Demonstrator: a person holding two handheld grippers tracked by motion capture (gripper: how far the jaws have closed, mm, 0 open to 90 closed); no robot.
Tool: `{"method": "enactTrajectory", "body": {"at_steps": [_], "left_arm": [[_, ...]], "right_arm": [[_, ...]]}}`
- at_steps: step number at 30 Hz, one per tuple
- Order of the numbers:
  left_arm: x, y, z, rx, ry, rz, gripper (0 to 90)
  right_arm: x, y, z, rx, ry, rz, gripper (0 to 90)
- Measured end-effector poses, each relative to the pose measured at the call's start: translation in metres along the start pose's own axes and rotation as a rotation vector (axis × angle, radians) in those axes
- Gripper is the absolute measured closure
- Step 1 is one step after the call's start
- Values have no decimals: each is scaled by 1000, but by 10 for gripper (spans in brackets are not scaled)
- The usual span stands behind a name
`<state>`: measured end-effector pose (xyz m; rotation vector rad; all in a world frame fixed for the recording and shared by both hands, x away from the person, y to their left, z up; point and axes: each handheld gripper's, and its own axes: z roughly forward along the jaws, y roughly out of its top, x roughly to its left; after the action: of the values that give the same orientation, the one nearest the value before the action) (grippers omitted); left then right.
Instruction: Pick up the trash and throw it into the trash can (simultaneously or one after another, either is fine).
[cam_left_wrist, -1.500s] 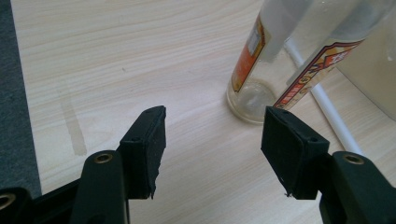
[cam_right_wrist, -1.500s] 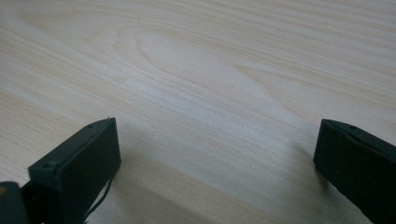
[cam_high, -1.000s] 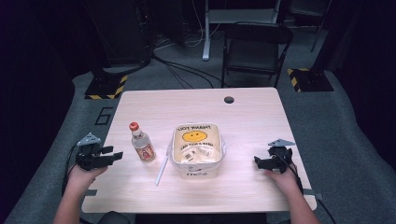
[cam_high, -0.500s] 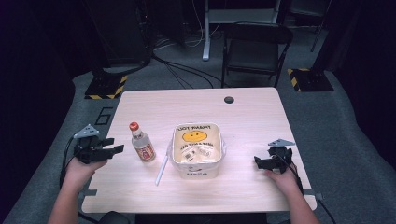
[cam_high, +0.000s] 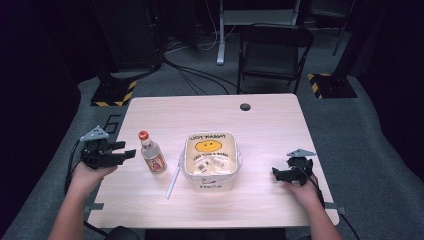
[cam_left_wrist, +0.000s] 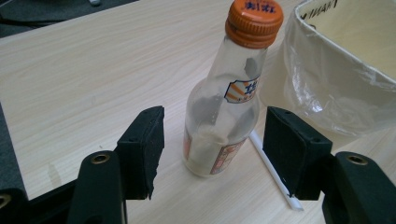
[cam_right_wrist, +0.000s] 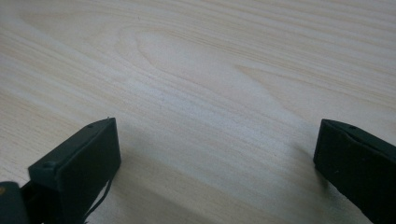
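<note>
I have the glass bottle (cam_left_wrist: 219, 112) standing upright on the pale wooden table (cam_high: 280, 125), left of centre, just beside the lined tub (cam_high: 210, 159). It is clear glass with a slim neck, an orange screw cap stamped with dark characters, a small striped badge on the shoulder and an orange-and-white label round the lower body; a cloudy film clings inside the glass. From the high view the bottle (cam_high: 152, 155) sits between my left gripper (cam_high: 120, 153) and the tub.

A thin white straw (cam_left_wrist: 273, 168) lies flat on the wood behind the bottle's base and runs toward the tub. The tub is a cream, rounded-square container with a yellow smiley printed on it, wrapped in a crinkled, glossy clear bag. The tabletop has a soft matte grain with long light streaks.

My left gripper (cam_left_wrist: 212, 149) is lifted at the table's left edge, pointing right at the bottle; its black padded jaws stand wide apart, one on either side of the bottle's lower half, with a gap on both sides. My left hand (cam_high: 90, 172) grips it from below, forearm angled in from the bottom.

My right gripper (cam_high: 280, 174) rests low near the table's right edge, well apart from the tub, jaws spread over bare wood.
</note>
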<state>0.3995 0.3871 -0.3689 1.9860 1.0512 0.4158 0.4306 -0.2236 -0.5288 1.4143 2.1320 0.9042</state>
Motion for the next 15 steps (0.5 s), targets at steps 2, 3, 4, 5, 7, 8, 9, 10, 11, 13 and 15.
{"method": "enactTrajectory", "body": {"at_steps": [2,3,4,5,7,8,9,10,11,13,15], "left_arm": [[0,3,0,2,-5,7,378],[0,4,0,-5,-6,8,376],[-1,5,0,-6,-6,6,372],[-1,7,0,-9,-10,7,368],[-2,9,1,-14,-12,13,366],[-2,10,1,-17,-14,12,366],[-3,12,1,-16,-15,17,366],[-3,13,2,-18,-19,18,366],[-4,14,2,-24,-19,17,367],[-5,16,3,-22,-25,19,368],[-5,18,4,-24,-29,20,372]], "right_arm": [[0,0,0,0,0,-1,0],[0,0,0,0,0,-1,0],[0,0,0,0,0,-1,0],[0,0,0,0,0,0,0],[0,0,0,0,0,-1,0],[0,0,0,0,0,-1,0],[0,0,0,0,0,-1,0],[0,0,0,0,1,-1,0],[0,0,0,0,0,-1,0],[0,0,0,0,0,-1,0],[0,0,0,0,0,-1,0]]}}
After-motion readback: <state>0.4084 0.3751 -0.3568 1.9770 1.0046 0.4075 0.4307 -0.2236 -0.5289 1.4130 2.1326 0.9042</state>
